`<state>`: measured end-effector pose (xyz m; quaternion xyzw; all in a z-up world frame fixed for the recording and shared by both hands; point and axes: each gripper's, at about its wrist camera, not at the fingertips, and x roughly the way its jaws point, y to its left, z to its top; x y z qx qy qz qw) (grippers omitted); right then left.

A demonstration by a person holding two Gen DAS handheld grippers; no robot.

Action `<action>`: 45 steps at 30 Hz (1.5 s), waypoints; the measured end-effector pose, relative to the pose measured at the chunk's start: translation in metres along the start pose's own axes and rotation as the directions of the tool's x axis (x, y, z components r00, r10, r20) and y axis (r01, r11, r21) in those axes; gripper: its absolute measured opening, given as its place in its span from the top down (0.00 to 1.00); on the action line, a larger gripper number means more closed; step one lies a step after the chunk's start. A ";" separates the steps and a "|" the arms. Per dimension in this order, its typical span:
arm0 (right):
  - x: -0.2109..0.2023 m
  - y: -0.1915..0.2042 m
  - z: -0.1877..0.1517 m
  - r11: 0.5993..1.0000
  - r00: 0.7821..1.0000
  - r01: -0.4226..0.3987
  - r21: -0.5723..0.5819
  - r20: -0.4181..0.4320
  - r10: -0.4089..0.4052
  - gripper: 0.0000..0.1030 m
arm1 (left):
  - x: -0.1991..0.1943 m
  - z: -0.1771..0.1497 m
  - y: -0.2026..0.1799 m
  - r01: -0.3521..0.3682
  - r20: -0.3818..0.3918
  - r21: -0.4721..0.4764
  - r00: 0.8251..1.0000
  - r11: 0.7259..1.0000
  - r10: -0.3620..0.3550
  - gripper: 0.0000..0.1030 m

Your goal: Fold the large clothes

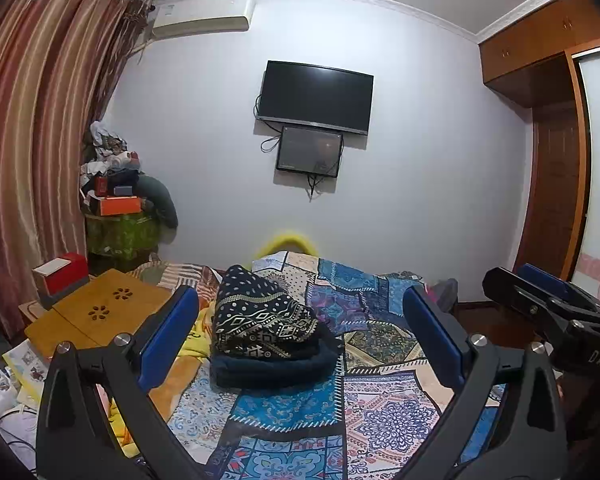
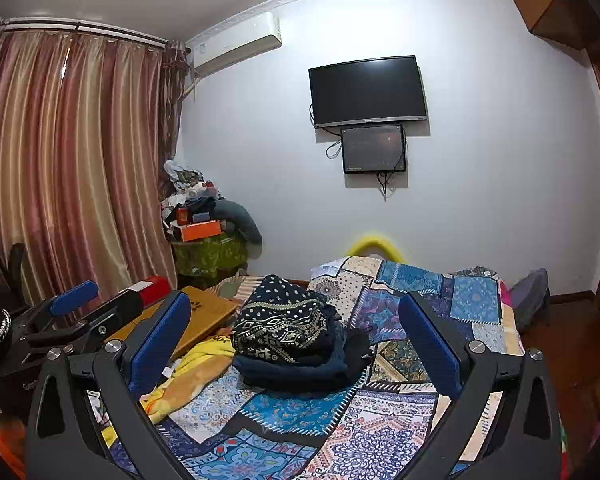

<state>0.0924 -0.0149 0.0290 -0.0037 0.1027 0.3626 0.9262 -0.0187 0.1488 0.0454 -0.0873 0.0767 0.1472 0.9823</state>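
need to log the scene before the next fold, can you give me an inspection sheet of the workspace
Surface: bed with patchwork bedspread, mostly flat.
Job's things: stack of folded clothes on the bedspread, patterned dark piece on top, plain dark pieces beneath.
Clutter: yellow blanket bunched at the bed's left edge; wooden lap table beside it; red box behind the table.
Grippers: left gripper and right gripper both open, empty, held above the bed.
Cables: loose wires hang under the wall TV and small screen.
Surroundings: curtain, air conditioner, corner pile of boxes, wardrobe.
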 end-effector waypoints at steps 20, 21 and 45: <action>0.002 -0.007 -0.002 1.000 1.000 0.016 0.027 -0.015 -0.015 0.00 | 0.009 0.000 -0.002 0.024 -0.026 0.018 0.999 1.000 -0.024 0.01; 0.002 -0.007 -0.002 0.999 1.000 0.016 0.028 -0.015 -0.015 0.00 | 0.009 -0.001 -0.003 0.024 -0.026 0.020 0.999 1.000 -0.024 0.01; 0.013 -0.009 -0.008 0.998 0.999 0.018 0.055 -0.042 -0.016 0.00 | 0.019 -0.007 0.011 0.013 -0.056 -0.007 0.998 1.000 -0.013 0.01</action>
